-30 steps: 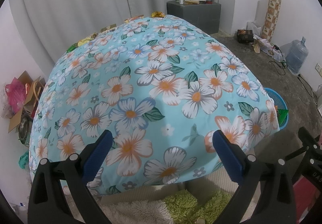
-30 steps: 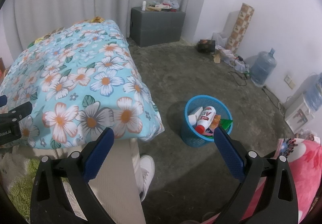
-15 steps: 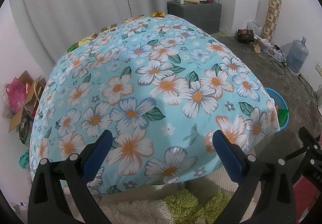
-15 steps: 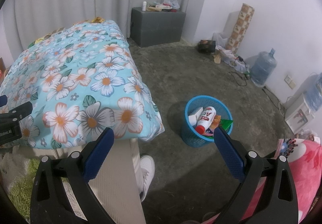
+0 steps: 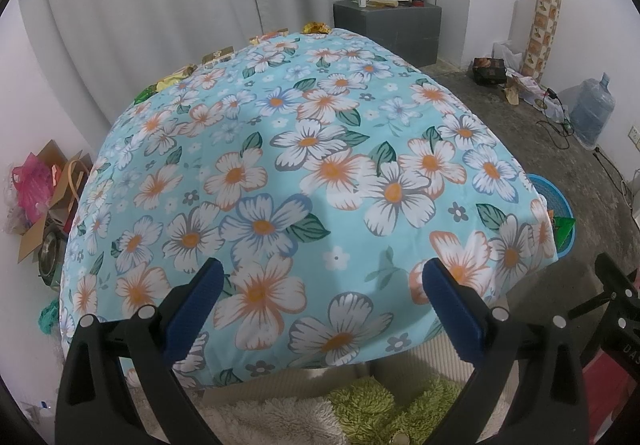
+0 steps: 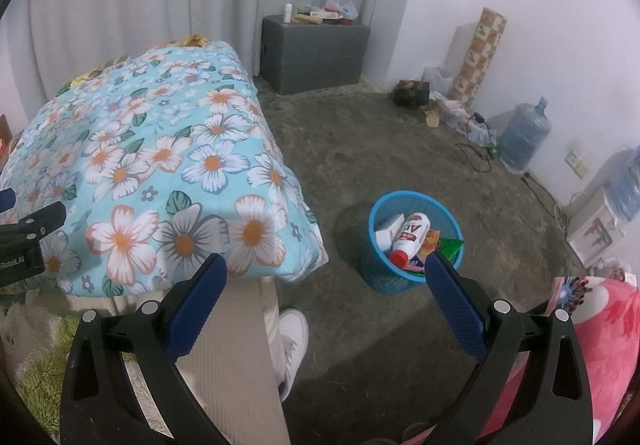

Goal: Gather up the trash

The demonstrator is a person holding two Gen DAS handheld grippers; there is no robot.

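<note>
No change vs earlier: L gripper [image 5: 318,299], R gripper [image 6: 320,297] both spread, empty; basket [image 6: 414,241] same.

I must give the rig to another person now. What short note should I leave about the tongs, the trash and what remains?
Left tongs: open, empty, above the flowered table cover.
Right tongs: open, empty, near the blue basket on the floor.
Done: the basket already holds a white bottle and some wrappers.
Left: wrappers lie along the far edge of the table, by the curtain. Pick them up and drop them in the basket.
</note>
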